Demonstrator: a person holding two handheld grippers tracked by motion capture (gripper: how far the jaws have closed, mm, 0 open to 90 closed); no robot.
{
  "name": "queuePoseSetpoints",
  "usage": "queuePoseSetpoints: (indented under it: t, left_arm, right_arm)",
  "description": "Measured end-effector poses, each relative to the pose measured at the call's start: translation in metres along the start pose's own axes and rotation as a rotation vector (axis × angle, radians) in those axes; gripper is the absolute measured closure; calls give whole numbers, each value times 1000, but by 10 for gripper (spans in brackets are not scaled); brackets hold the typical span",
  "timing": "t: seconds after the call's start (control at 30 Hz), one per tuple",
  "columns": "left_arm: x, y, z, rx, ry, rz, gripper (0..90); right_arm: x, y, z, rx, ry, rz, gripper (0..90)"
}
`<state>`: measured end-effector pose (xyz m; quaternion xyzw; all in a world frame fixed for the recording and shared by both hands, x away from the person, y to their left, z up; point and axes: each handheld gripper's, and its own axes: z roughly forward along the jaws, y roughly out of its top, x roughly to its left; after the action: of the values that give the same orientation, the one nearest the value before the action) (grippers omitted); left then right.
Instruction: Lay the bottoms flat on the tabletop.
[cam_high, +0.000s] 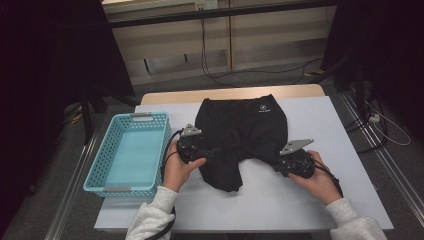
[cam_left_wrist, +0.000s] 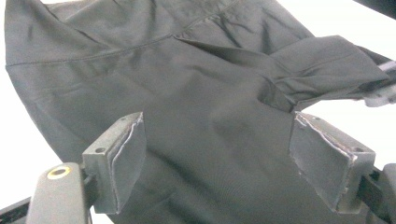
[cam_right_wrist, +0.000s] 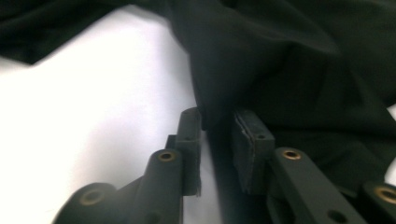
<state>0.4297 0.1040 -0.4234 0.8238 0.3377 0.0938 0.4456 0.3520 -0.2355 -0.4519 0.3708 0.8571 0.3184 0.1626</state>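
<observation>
High view: black shorts (cam_high: 242, 135) mid-table, blue basket (cam_high: 131, 152) at left edge. Left gripper (cam_left_wrist: 215, 158) view: jaws wide apart over the cloth. Right gripper (cam_right_wrist: 215, 140) view: jaws nearly together, a fold between them, grip uncertain

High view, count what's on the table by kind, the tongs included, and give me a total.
Black shorts: 1
Light blue basket: 1
Tongs: 2, the left tongs and the right tongs
Total: 4
</observation>
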Motion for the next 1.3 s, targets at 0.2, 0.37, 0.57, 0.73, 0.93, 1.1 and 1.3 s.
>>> queuePoseSetpoints:
  t: [0.2, 0.37, 0.57, 0.73, 0.93, 1.1, 1.3]
  left_arm:
    - [-1, -1, 1, 3, -1, -4, 195]
    - [-3, 0, 2, 6, -10, 2, 196]
    - [-2, 1, -2, -5, -1, 1, 196]
    - [-2, 2, -4, -9, -1, -2, 196]
    - [-3, 2, -2, -6, -7, 0, 196]
    - [-7, 3, 0, -2, -19, 9, 197]
    - [-11, 4, 2, 2, -38, 20, 196]
  right_arm:
    - [-7, 2, 1, 14, 2, 23, 874]
    - [-6, 7, -1, 41, 21, 32, 889]
    - [0, 16, -28, -66, 109, 48, 890]
    - [-1, 22, -46, -142, 160, 67, 889]
    - [-8, 9, -25, -72, 160, 105, 886]
    - [-2, 8, -6, -17, 128, 81, 881]
    - [12, 13, -3, -20, 188, 57, 883]
